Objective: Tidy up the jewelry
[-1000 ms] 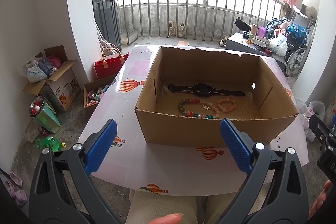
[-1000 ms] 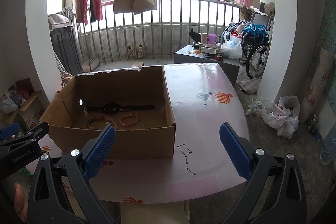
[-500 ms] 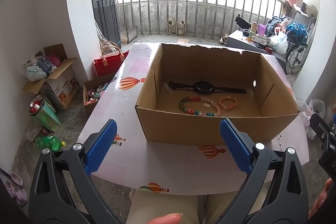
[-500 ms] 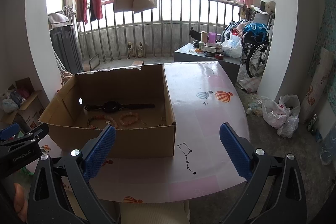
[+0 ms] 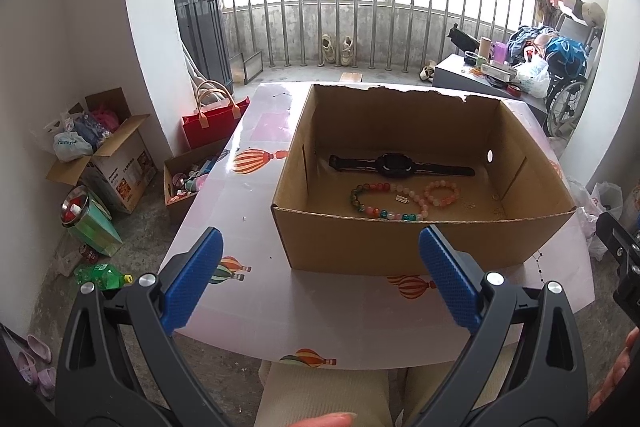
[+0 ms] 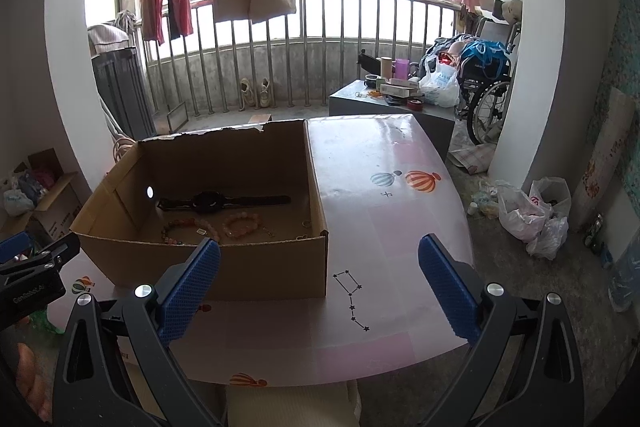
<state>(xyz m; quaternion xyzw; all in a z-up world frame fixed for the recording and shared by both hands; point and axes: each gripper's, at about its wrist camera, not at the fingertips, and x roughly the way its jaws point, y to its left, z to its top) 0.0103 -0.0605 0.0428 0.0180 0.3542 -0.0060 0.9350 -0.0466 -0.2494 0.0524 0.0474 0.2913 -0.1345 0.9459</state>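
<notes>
Near the tabletop's [image 5: 256, 299] front edge, both claws, left [image 5: 320, 281] and right [image 6: 319, 285], are spread and empty. Next comes reaching into the box [image 5: 400, 243] for a bracelet [image 5: 442, 193].

Table [image 5: 256, 307], pink balloon-print cover; open cardboard box [image 5: 400, 243] sits directly on it, toward far edge.
</notes>
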